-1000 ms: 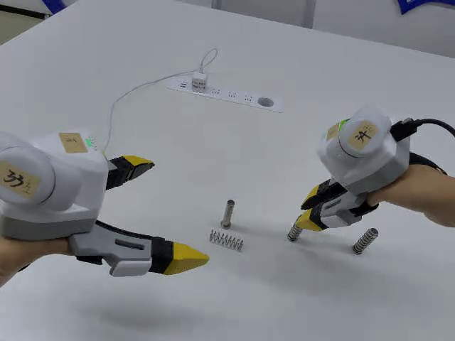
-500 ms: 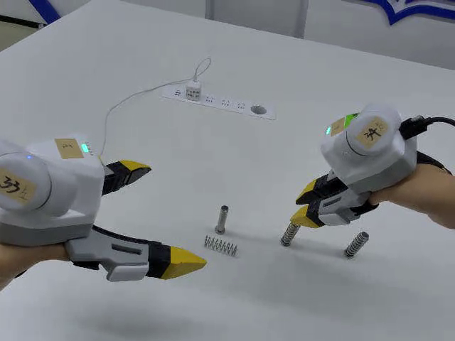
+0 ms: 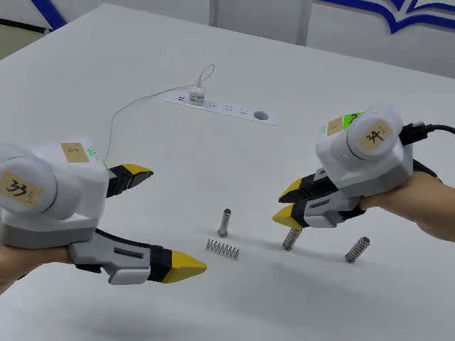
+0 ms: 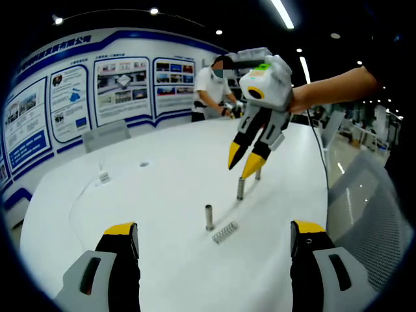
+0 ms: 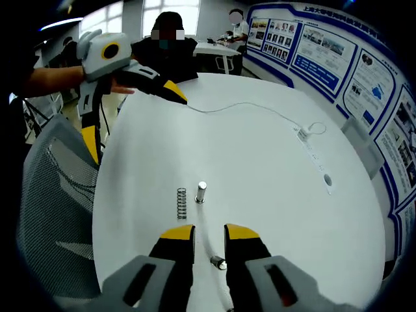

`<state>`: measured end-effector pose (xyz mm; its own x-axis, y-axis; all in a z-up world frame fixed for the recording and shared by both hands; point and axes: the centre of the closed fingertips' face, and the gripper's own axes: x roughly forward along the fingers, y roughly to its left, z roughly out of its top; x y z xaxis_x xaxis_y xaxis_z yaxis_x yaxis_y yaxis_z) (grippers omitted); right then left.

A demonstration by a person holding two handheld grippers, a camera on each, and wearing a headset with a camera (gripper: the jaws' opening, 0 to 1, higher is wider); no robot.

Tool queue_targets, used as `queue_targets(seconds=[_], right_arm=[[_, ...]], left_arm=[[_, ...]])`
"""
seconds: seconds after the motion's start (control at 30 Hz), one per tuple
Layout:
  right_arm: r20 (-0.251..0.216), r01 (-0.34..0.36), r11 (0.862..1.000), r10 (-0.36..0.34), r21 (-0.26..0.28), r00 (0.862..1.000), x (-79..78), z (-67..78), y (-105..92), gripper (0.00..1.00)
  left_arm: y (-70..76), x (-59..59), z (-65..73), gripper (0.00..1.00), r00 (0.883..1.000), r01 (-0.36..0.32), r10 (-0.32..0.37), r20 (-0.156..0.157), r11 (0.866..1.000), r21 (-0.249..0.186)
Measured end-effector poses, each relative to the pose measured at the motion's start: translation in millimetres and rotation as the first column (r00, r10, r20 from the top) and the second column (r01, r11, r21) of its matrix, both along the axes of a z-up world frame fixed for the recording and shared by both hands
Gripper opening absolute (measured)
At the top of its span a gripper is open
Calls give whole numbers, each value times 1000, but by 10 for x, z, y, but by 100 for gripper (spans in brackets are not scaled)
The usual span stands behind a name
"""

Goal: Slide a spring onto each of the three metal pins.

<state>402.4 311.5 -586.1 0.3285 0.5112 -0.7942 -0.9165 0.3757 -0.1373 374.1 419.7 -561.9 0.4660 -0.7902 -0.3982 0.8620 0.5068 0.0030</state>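
Left tongs [image 3: 167,219] gaping wide, empty. Right tongs [image 3: 284,204] barely parted, empty, above sprung pin [image 3: 291,239]. Three pins: second sprung pin [image 3: 357,249], bare pin [image 3: 225,222]. One loose spring [image 3: 222,249], at bare pin's 6 o'clock.

Saw white pwr strip [image 3: 226,109] lying toward far edge of white table [image 3: 320,85], small white adapter [image 3: 197,94] plugged in at its left end. Noted thin white cable [image 3: 146,102] looped by adapter, trailing toward left edge. Spotted grey mesh chair [image 5: 52,214] just off table's edge, blue info boards [image 4: 123,81] on wall.
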Motion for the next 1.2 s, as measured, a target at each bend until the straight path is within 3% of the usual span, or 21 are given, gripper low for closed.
queue_targets(seconds=[0.27,0.73,0.87,0.97,1.2], right_arm=[[-24,-35,999,35,23,999,-97,-169,214,18],[-64,-50,998,51,24,997,-240,-506,370,18],[-65,-59,998,60,14,996,-232,-615,393,18],[-63,-58,998,57,-2,996,-197,-682,400,18],[-76,-51,999,51,-6,996,-153,-794,456,18]], left_arm=[[0,-28,-9,99,1000,5,-5,-2,1000,10],[-83,-66,-46,99,1000,26,-26,-13,999,24],[-134,-112,-68,99,999,40,-40,-21,999,20],[-150,-165,-131,99,998,62,-61,-28,997,44],[-80,-154,-193,99,998,53,-51,-45,998,46]])
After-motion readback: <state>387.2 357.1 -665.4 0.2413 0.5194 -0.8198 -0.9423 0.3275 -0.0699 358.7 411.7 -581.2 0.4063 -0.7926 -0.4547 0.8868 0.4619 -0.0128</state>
